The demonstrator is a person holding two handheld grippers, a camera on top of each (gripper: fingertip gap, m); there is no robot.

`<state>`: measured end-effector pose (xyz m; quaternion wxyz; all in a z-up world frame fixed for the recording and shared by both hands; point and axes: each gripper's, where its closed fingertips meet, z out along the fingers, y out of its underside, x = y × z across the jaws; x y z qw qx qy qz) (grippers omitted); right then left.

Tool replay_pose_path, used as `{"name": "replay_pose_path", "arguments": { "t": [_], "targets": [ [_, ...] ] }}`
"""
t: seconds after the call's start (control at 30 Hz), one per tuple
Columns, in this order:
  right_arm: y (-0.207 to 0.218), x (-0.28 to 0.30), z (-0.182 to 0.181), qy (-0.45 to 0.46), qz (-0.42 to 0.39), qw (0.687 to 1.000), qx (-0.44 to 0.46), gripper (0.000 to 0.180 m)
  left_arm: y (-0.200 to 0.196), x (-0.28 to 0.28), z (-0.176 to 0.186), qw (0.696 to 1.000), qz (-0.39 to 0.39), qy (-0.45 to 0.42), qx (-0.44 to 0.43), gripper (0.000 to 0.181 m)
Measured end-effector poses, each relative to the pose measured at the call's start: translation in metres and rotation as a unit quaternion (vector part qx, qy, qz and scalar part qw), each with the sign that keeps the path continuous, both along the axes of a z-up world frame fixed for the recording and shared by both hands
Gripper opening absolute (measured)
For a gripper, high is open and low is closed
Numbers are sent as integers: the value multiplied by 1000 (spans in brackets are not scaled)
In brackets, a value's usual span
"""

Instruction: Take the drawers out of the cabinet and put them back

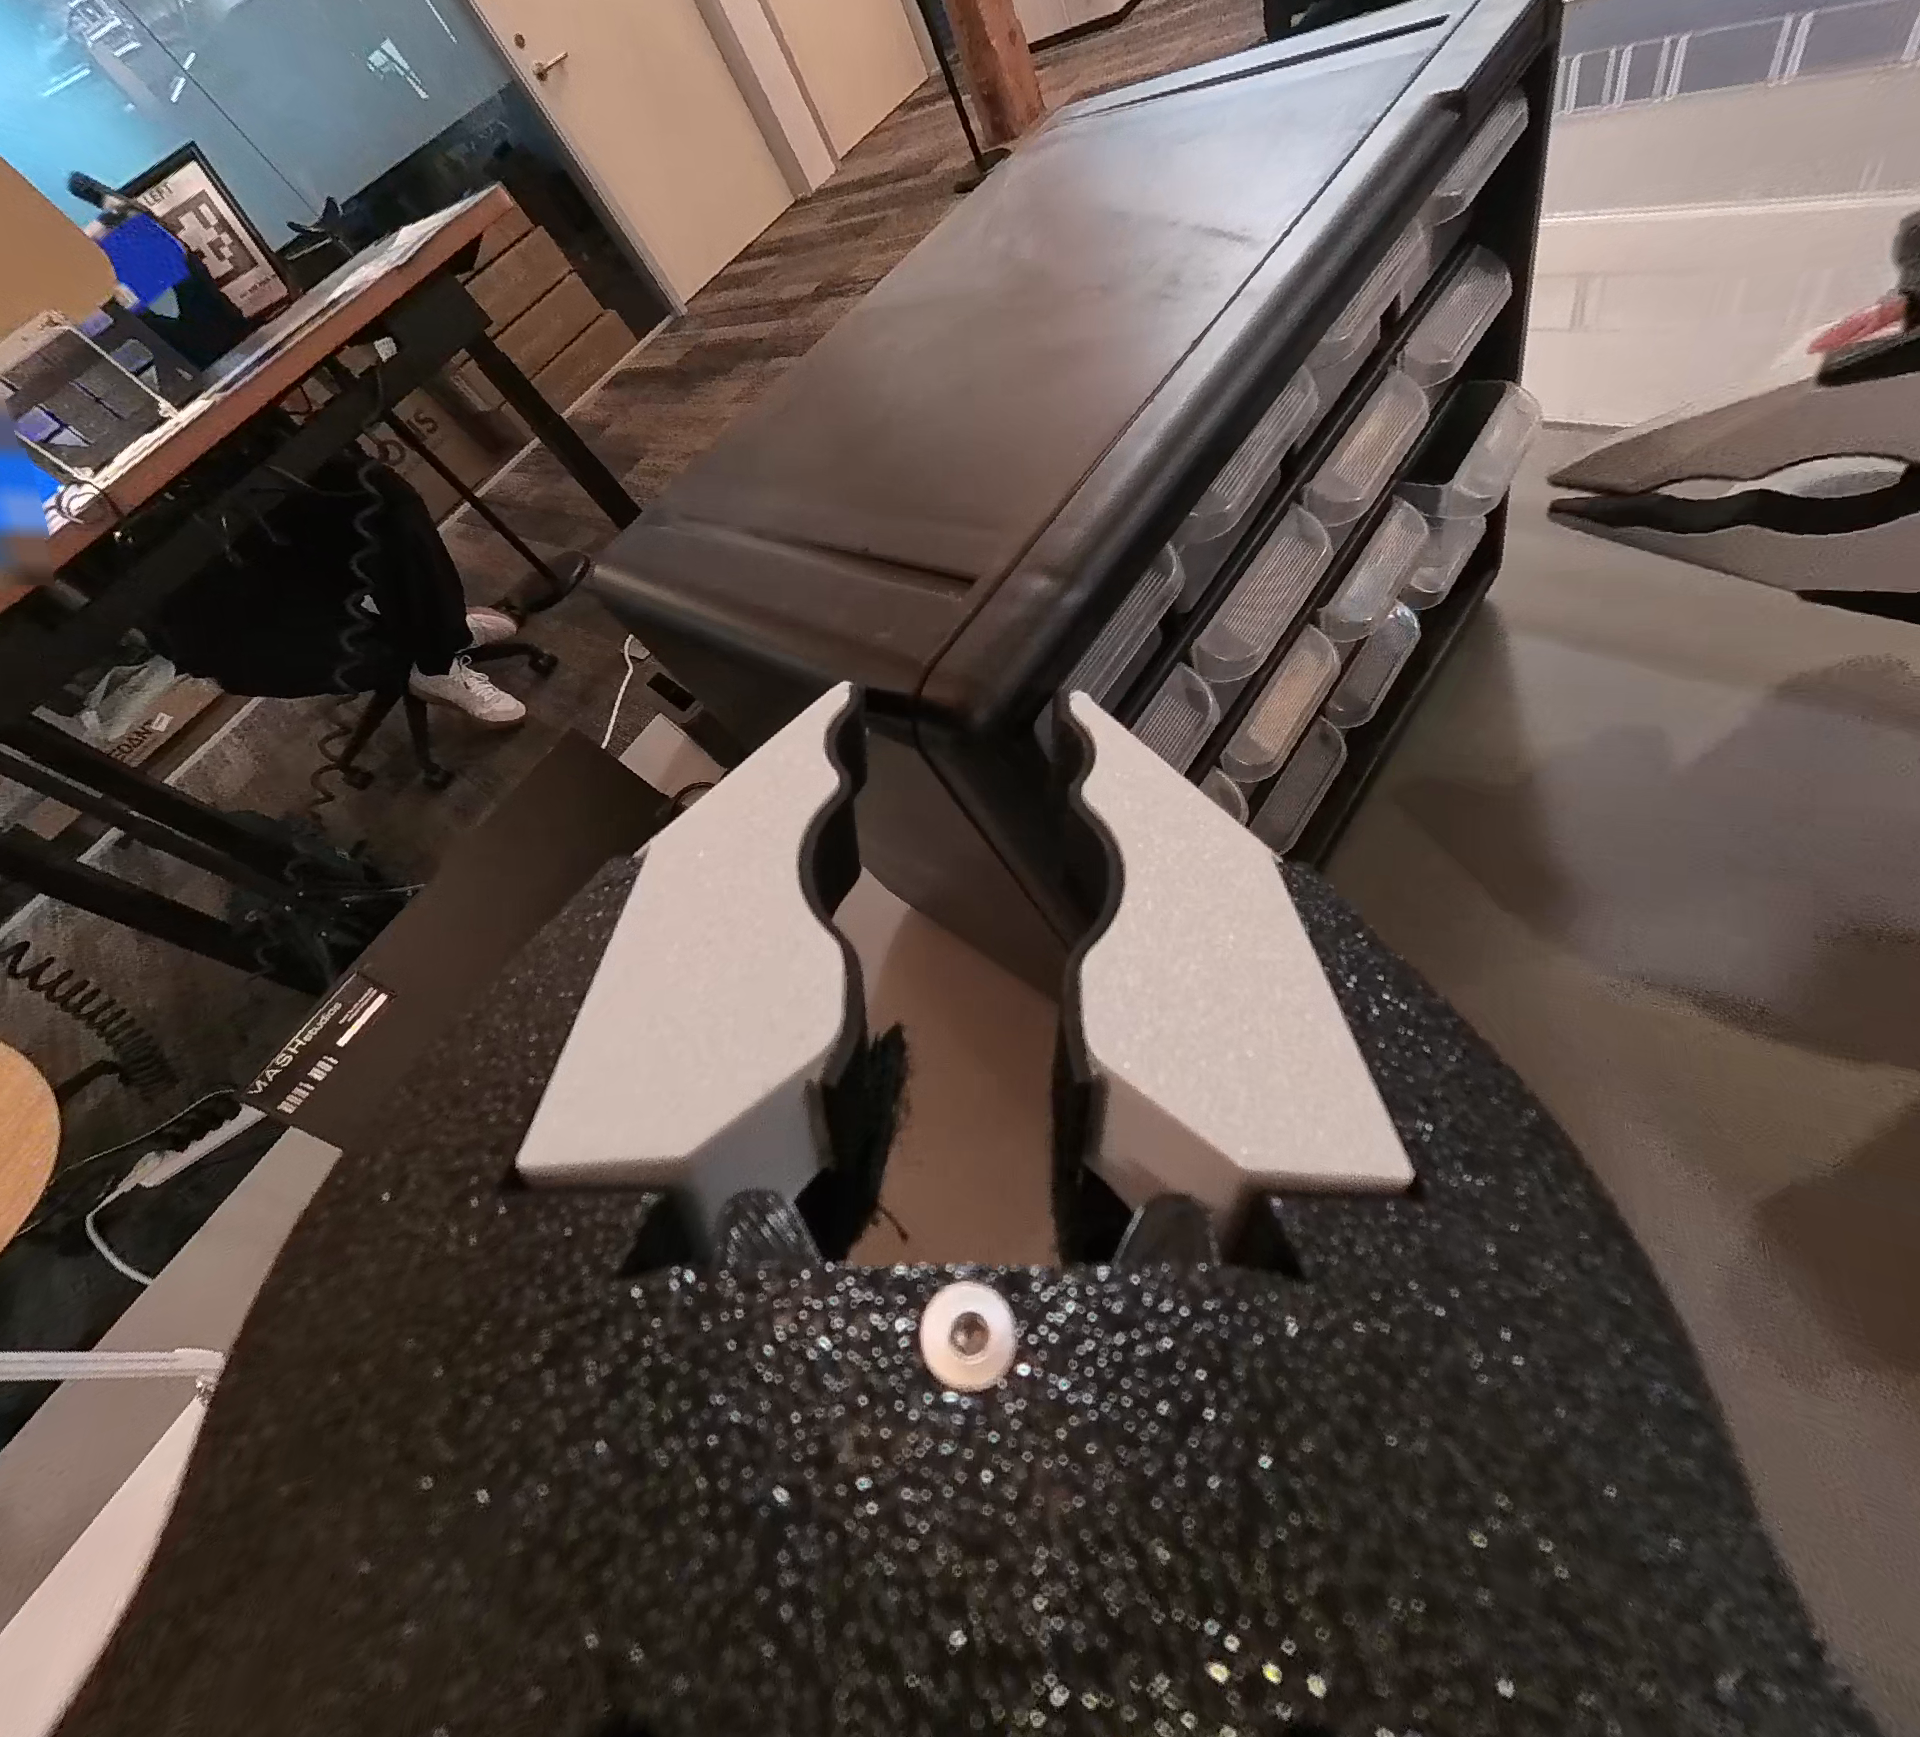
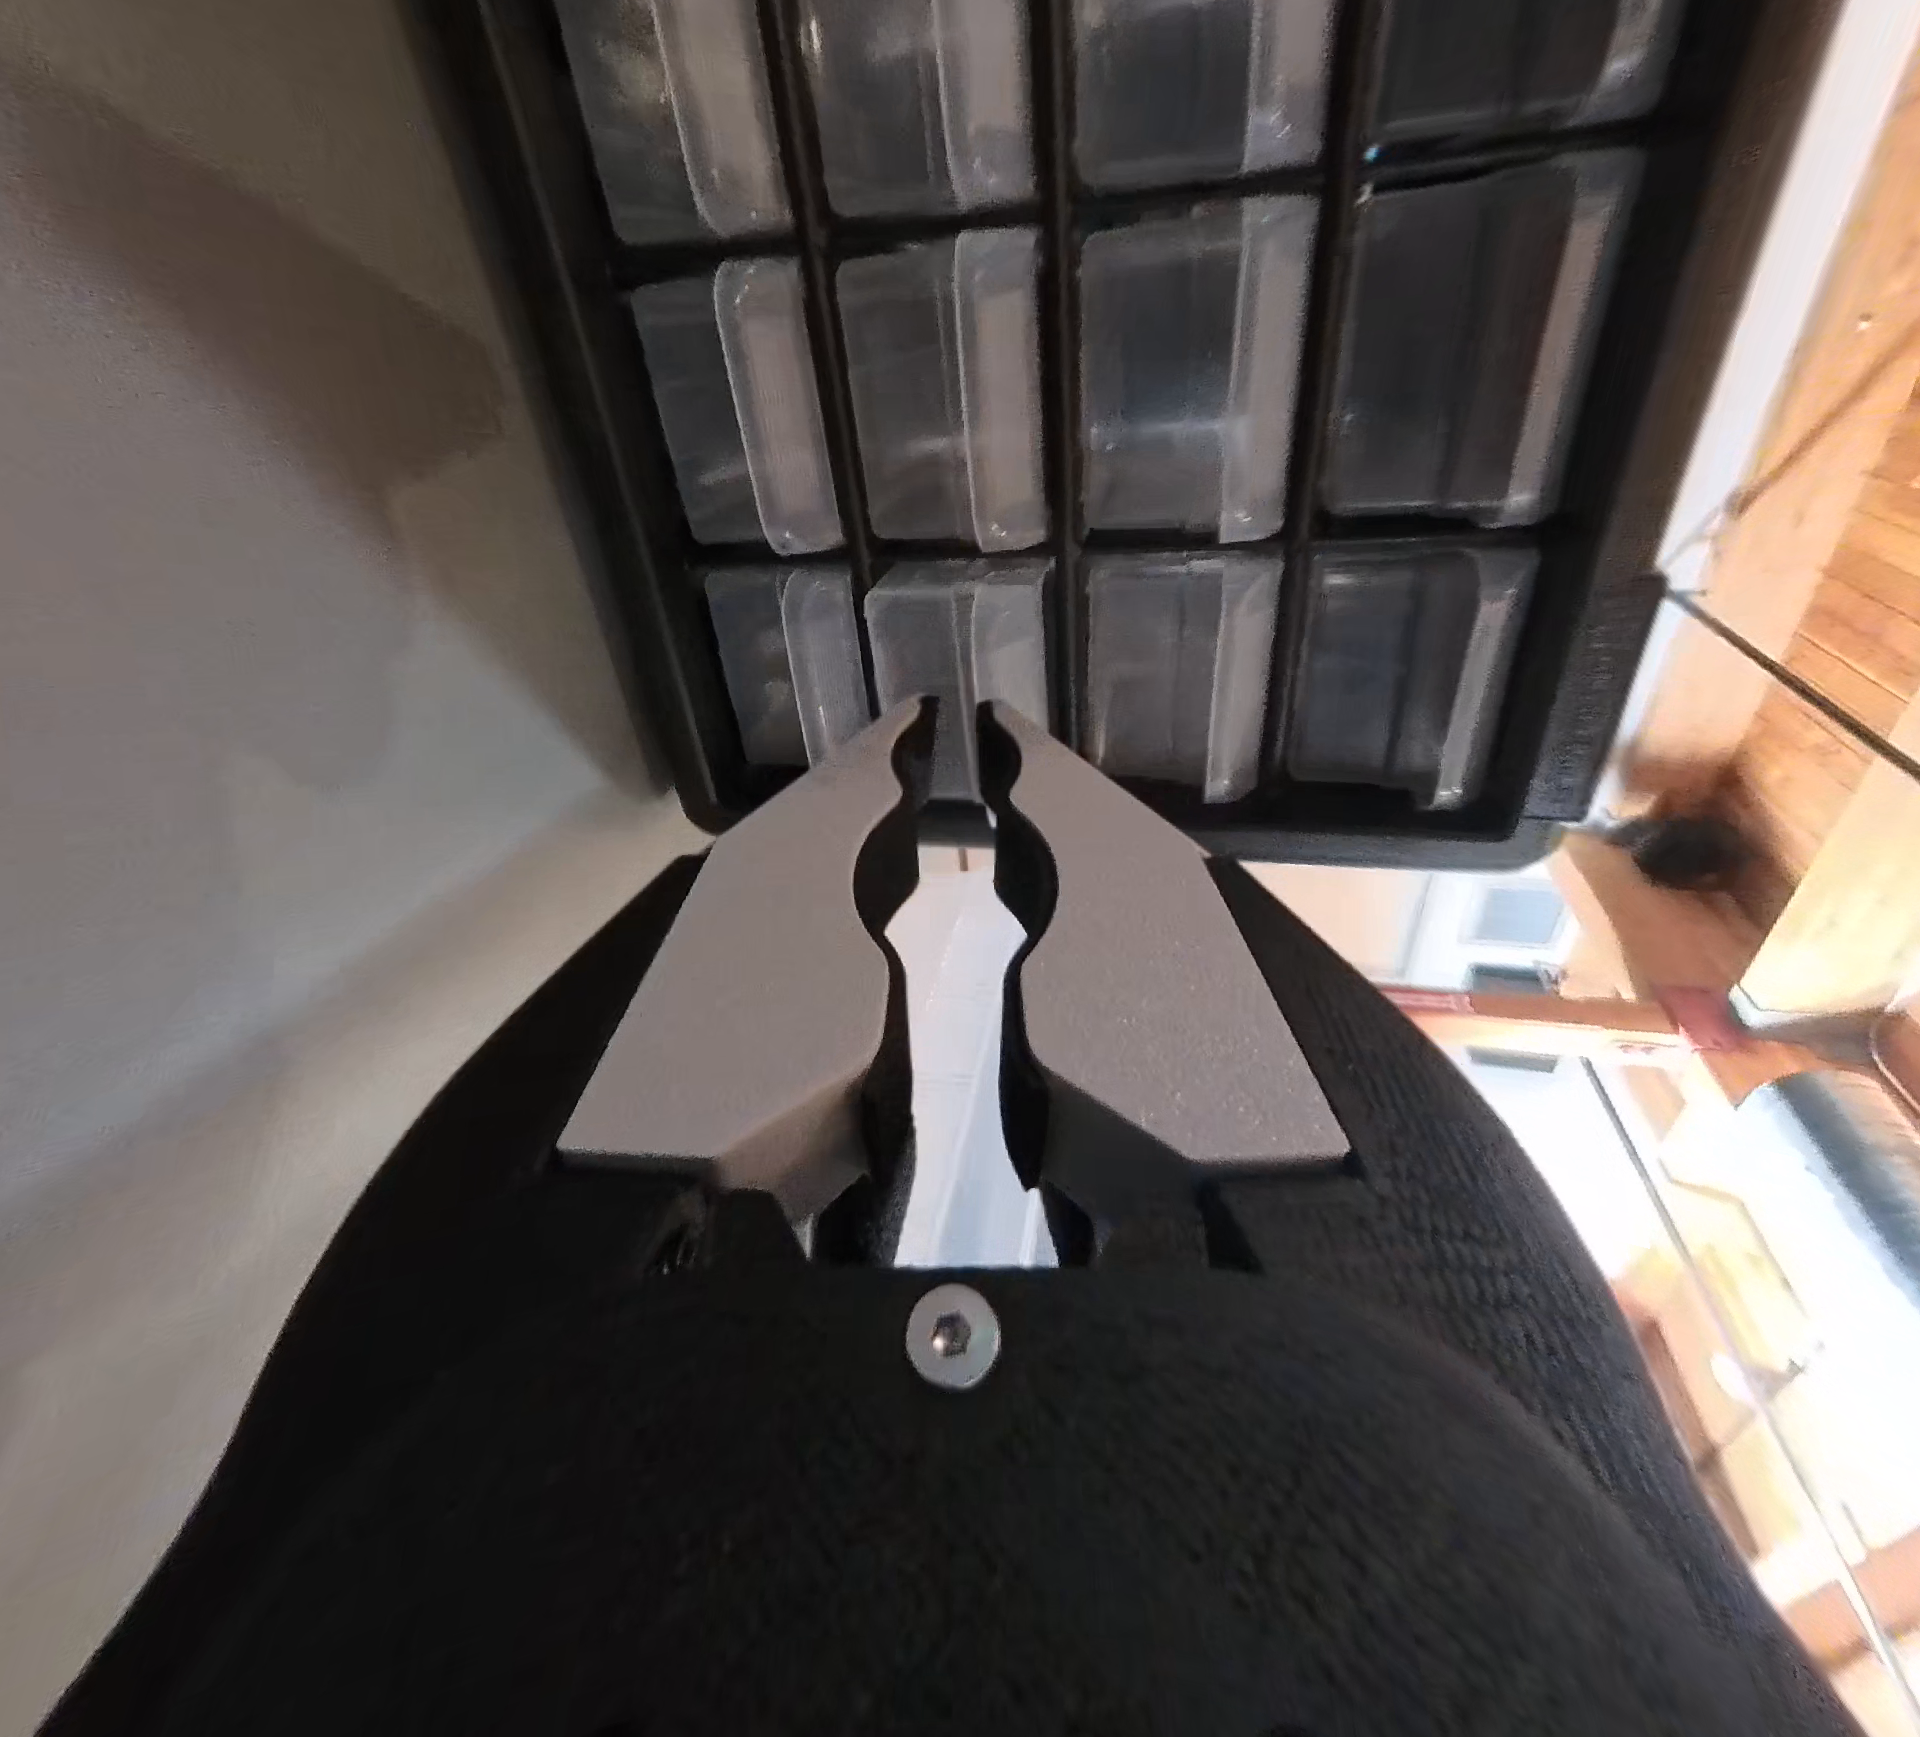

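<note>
A black cabinet (image 1: 1039, 357) with several clear drawers stands on a grey table (image 1: 1610, 856). My left gripper (image 1: 964, 716) straddles the cabinet's near top corner, and the corner fills the gap between its grey fingers. In the right wrist view the cabinet front (image 2: 1621, 648) fills the top. My right gripper (image 2: 956, 713) is closed on the thin handle lip of one clear drawer (image 2: 951, 638) at the near end of the grid. In the left wrist view that gripper (image 1: 1558, 490) comes in from the right, at a drawer (image 1: 1496, 440) that sticks out a little.
The table surface (image 2: 260, 544) lies left of the cabinet in the right wrist view. Beyond the table's edge are a wooden desk (image 1: 312, 316), an office chair (image 1: 312, 586), a person's white shoes (image 1: 478, 690) and floor cables. A white panel (image 1: 1714, 129) stands behind the cabinet.
</note>
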<state>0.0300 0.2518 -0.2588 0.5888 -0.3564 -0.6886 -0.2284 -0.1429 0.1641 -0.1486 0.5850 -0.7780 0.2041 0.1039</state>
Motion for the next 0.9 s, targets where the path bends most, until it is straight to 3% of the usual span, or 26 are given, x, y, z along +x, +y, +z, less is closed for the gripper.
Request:
{"name": "replay_pose_path", "arguments": {
  "t": [0.4,0.53,0.7,0.83,0.9],
  "targets": [
    [24,-13,-5,3,-19,999,-25,1,0,0,0,1000,4,6,-3,33],
    [13,-14,-8,50,-21,993,-108,6,0,0,0,1000,4,6,-3,33],
    [-16,-20,1,159,1,948,-277,5,0,0,0,1000,4,7,-3,33],
    [-53,-34,2,225,52,875,-426,4,0,0,0,1000,5,9,-3,33],
    [-72,-42,6,267,102,841,-459,3,0,0,0,1000,5,11,-3,33]
  ]
}}
